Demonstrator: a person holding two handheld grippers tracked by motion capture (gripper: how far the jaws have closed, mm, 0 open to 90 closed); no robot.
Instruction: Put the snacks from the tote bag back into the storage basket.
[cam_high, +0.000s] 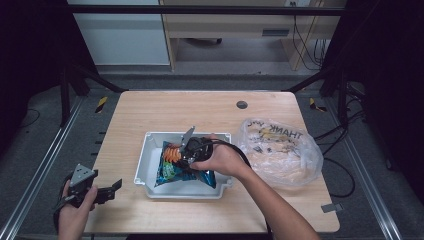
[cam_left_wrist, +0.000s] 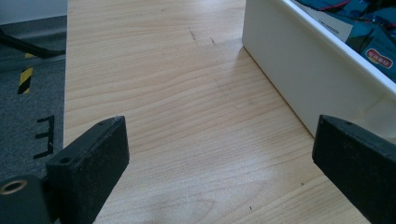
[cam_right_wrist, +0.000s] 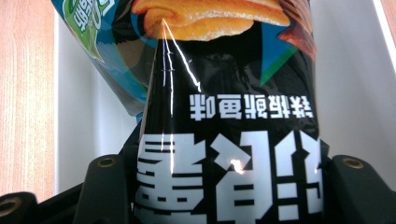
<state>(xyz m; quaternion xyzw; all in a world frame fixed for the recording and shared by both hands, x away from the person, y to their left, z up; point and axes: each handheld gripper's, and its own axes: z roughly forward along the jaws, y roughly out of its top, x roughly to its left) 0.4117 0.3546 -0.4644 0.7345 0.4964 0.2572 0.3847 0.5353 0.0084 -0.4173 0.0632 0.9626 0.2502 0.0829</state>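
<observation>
Right gripper view: right tool (cam_right_wrist: 229, 186) is pinching a snack bag (cam_right_wrist: 224, 116) between its two black jaws; the bag's dark printed panel bulges up between them, with orange chip artwork and a teal edge farther out. White walls of the bin (cam_right_wrist: 355, 93) stand on either side of the bag, so the bag is inside the bin.

High view: right tool (cam_high: 186, 150) sits over the middle of the white bin (cam_high: 145, 165), its grey plate pointing away from the person. The right hand (cam_high: 220, 160) wraps the tool from the person's side, forearm coming in diagonally from the lower right. The snack bag (cam_high: 175, 170) lies across the bin floor, with more teal packaging under and beside it.

Step in hand, as judged: the grip on the bag is made, inside the bin; whether the bag is being taken out or set down cannot be told. If taking out, the next move calls for a straight lift clear of the bin rim before carrying it sideways, perhaps toward the clear plastic bag (cam_high: 282, 150) that lies just right of the bin on the counter (cam_high: 200, 107).

Left tool (cam_high: 107, 192) rests at the counter's near left corner, well apart from the bin, held in the left hand (cam_high: 75, 210). Left gripper view: its jaws stand spread wide over bare wood, nothing between them, bin wall (cam_left_wrist: 299, 79) ahead at right.
</observation>
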